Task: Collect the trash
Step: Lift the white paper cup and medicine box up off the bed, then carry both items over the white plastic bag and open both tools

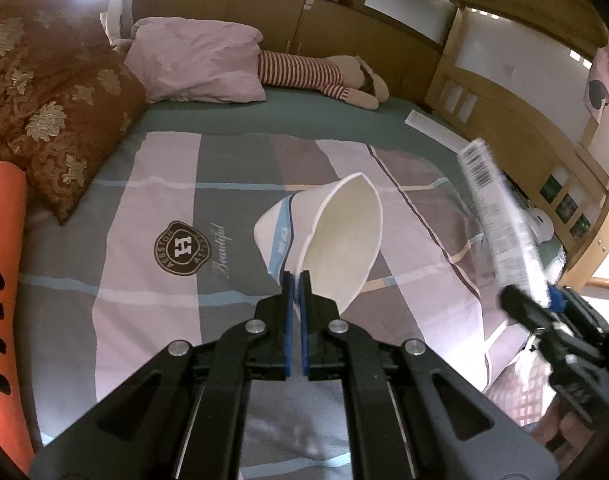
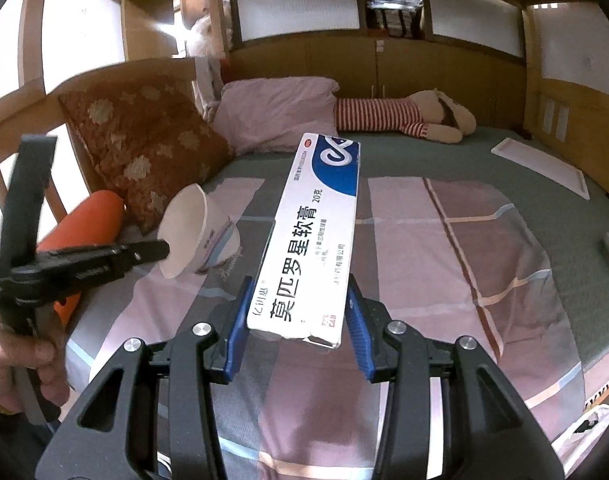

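My left gripper [image 1: 297,277] is shut on the rim of a white paper cup [image 1: 336,236] with a blue band, held tilted above the bed. The same cup [image 2: 196,236] shows at the left of the right wrist view, pinched by the left gripper [image 2: 162,248]. My right gripper [image 2: 300,300] is shut on a long white ointment box [image 2: 312,236] with a blue end and black print, its blue pads pressing both sides. That box [image 1: 500,220] appears blurred at the right of the left wrist view, with the right gripper [image 1: 544,300] below it.
A bed with a striped pink and grey cover [image 2: 444,264] lies below both grippers. On it are a pink pillow [image 1: 196,64], brown patterned cushions [image 1: 52,112], an orange bolster [image 1: 4,280], a striped plush toy [image 2: 400,118] and a flat white box [image 2: 540,166]. A wooden frame [image 1: 516,128] surrounds it.
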A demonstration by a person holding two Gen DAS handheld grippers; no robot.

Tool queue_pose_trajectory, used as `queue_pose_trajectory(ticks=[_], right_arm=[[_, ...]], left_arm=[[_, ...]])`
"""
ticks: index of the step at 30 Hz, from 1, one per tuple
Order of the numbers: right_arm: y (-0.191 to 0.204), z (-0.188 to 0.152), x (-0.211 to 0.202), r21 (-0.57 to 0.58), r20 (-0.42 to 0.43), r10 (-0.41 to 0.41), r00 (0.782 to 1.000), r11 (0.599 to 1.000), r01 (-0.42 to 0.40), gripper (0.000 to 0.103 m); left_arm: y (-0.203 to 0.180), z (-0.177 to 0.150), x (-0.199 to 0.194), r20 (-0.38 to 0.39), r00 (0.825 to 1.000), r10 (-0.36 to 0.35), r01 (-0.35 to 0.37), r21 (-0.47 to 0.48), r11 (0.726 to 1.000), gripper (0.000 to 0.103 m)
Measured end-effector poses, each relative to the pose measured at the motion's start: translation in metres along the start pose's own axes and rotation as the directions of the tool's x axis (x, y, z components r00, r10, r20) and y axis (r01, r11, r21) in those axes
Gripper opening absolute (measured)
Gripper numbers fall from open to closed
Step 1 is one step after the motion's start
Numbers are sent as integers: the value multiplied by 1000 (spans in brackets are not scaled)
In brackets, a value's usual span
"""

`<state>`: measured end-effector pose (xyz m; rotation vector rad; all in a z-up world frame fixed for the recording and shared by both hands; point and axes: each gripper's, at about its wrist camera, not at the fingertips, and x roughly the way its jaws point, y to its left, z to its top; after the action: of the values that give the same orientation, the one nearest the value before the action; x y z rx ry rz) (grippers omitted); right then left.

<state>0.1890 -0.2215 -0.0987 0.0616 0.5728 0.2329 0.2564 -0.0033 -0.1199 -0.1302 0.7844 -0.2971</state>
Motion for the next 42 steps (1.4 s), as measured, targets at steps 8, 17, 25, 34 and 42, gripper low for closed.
queue_pose_trajectory(ticks=[8, 17, 25, 34, 42], right_arm=[[-57, -33, -147, 75, 134, -122, 984, 991, 113, 44], [-163, -128, -245, 208, -68, -401, 913, 890, 407, 57], [-218, -138, -311, 474, 17, -573, 819, 726, 498, 83], [-204, -113, -345, 488, 190, -575, 796, 759, 431, 85], [-213, -124, -287, 455, 8, -483, 876, 782, 426, 85]], left_arm=[[-18, -1, -1, 3, 998, -57, 57, 45, 997, 4], [-121, -14, -10, -57, 967, -247, 254, 214, 943, 4], [-309, -66, -36, -283, 823, -493, 567, 346, 748, 4], [-387, -100, -26, -396, 719, -571, 692, 332, 641, 69], [-284, -47, -29, -218, 815, -536, 579, 288, 763, 94]])
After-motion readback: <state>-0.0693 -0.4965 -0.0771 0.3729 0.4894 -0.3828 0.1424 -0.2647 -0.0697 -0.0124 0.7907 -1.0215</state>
